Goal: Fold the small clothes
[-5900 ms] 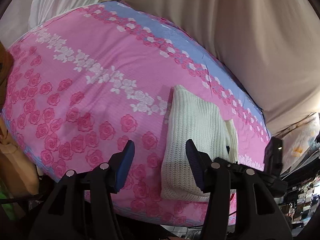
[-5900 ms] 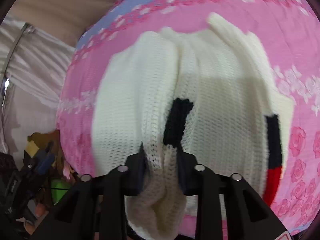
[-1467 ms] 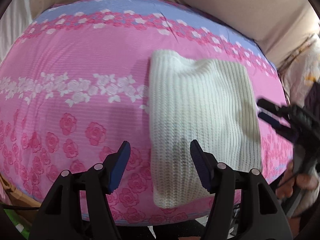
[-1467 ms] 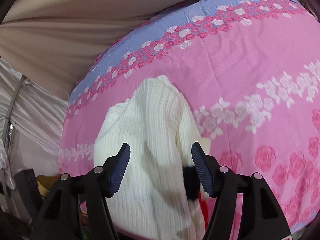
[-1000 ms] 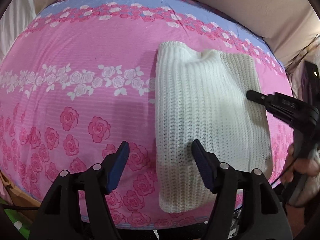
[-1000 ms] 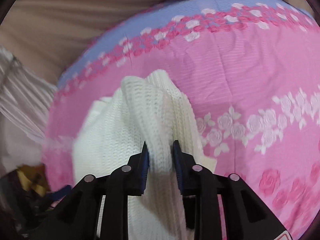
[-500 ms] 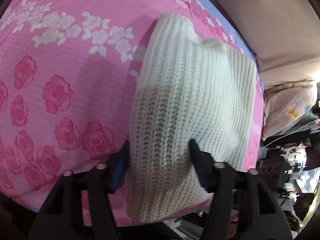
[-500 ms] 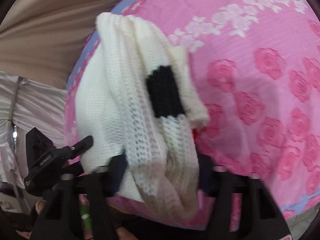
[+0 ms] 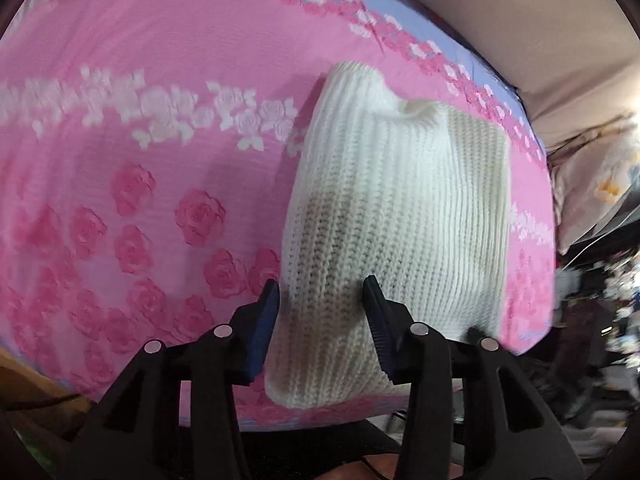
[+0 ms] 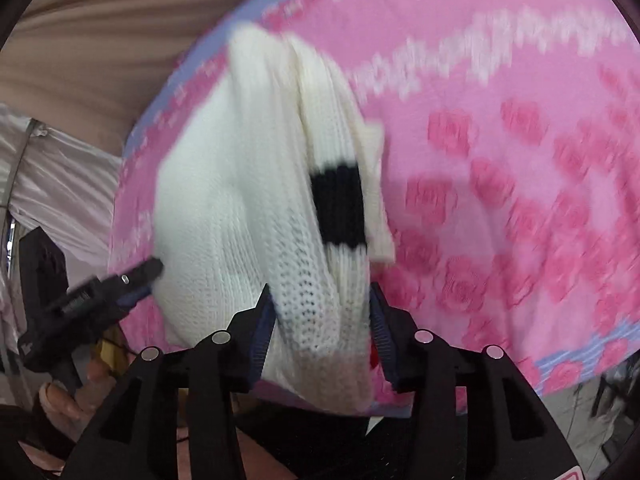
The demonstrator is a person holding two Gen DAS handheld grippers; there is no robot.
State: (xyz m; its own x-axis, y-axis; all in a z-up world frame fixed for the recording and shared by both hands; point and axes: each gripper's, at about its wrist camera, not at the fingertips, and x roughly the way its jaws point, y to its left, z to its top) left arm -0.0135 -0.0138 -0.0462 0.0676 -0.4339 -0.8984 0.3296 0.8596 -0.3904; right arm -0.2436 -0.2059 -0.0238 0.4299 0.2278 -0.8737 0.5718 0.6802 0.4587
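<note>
A folded white knit sweater [image 9: 396, 208] lies on the pink rose-print bedsheet [image 9: 132, 160], its near end at the bed's front edge. My left gripper [image 9: 320, 312] has its blue pads on either side of the sweater's near left corner, jaws closed in on the thick knit. In the right wrist view the same sweater [image 10: 248, 184] shows a black band [image 10: 338, 204] on a folded sleeve. My right gripper [image 10: 320, 316] grips the sweater's near right end between its pads. The left gripper also shows in the right wrist view [image 10: 136, 280], at the sweater's far side.
A beige curtain [image 9: 540, 32] hangs behind the bed. A floral pillow [image 9: 596, 184] and clutter lie off the right side. White draped fabric [image 10: 52, 176] and a person's hand [image 10: 68, 396] are at the left in the right wrist view.
Both grippers came down onto the sweater's near edge and closed on it, one at each end. The sweater's near end now bunches between the pads.
</note>
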